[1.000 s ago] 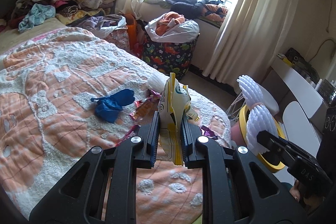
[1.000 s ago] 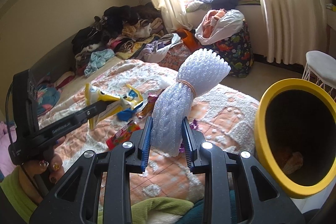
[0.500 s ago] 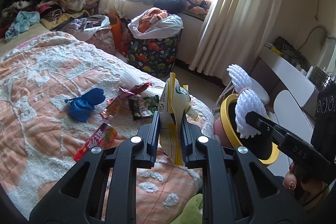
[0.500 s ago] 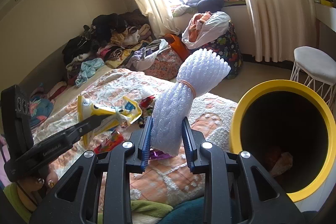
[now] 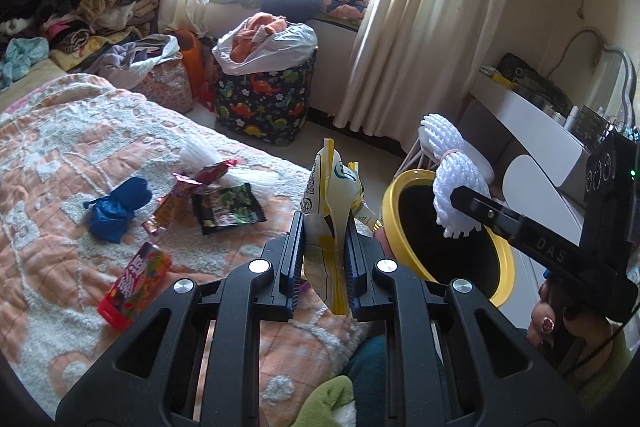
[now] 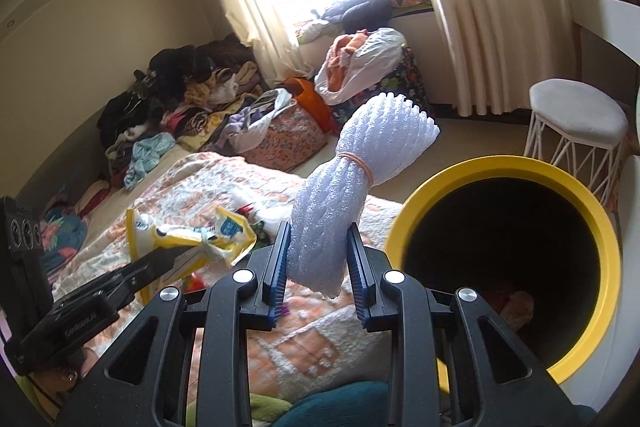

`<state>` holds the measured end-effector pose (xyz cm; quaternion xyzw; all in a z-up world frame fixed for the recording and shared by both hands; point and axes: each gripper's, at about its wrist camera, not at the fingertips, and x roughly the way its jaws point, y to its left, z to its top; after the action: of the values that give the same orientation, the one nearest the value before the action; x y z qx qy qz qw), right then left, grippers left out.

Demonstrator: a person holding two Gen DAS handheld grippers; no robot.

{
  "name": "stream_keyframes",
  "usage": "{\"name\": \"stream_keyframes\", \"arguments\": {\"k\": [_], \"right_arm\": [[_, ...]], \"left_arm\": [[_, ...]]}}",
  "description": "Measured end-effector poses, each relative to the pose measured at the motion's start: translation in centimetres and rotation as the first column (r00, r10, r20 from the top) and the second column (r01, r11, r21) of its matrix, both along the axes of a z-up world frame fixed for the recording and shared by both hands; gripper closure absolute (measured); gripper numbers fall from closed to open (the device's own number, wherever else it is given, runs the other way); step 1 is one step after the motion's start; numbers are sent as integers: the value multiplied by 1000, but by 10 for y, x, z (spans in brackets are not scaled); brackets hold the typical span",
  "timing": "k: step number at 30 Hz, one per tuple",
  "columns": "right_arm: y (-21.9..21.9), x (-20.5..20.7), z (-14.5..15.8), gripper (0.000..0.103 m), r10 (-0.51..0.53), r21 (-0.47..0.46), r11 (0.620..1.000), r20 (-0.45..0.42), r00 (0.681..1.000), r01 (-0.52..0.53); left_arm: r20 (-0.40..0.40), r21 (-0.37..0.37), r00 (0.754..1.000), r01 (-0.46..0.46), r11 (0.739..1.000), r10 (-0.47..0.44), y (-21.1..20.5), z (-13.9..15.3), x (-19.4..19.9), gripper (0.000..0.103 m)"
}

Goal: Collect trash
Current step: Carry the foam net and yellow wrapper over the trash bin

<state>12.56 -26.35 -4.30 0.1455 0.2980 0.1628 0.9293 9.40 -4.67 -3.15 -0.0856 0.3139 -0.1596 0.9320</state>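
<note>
My left gripper [image 5: 322, 227] is shut on a crumpled yellow and white wrapper [image 5: 332, 195], held upright over the bed's edge; the same wrapper [image 6: 192, 233] shows at the left of the right wrist view. My right gripper [image 6: 318, 241] is shut on a white foam net roll [image 6: 352, 179] tied with an orange rubber band. This foam roll [image 5: 456, 183] hangs just over the rim of a yellow bin [image 5: 390, 211] with a dark inside. The yellow bin [image 6: 600, 247] fills the right of the right wrist view, with some trash at its bottom.
On the orange and white bedspread [image 5: 52, 155] lie a blue bag [image 5: 116, 203], a dark snack packet [image 5: 226, 207], a purple wrapper [image 5: 200, 177] and a red candy pack [image 5: 136, 279]. A dinosaur-print hamper [image 5: 264, 99], clothes piles, a white stool [image 6: 576, 123] and a desk [image 5: 528, 123] stand around.
Both grippers have swung right, away from the bed's middle toward the yellow bin. The bin looms larger and the foam roll now hangs over its rim. Both grips are unchanged.
</note>
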Motion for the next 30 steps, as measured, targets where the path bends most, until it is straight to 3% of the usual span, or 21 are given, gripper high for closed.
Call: {"name": "stream_keyframes", "arguments": {"k": [30], "right_arm": [[-92, 20, -19, 77, -177, 45, 983, -61, 982, 180]], "left_arm": [[-18, 69, 976, 216, 974, -215, -95, -22, 5, 90]]}}
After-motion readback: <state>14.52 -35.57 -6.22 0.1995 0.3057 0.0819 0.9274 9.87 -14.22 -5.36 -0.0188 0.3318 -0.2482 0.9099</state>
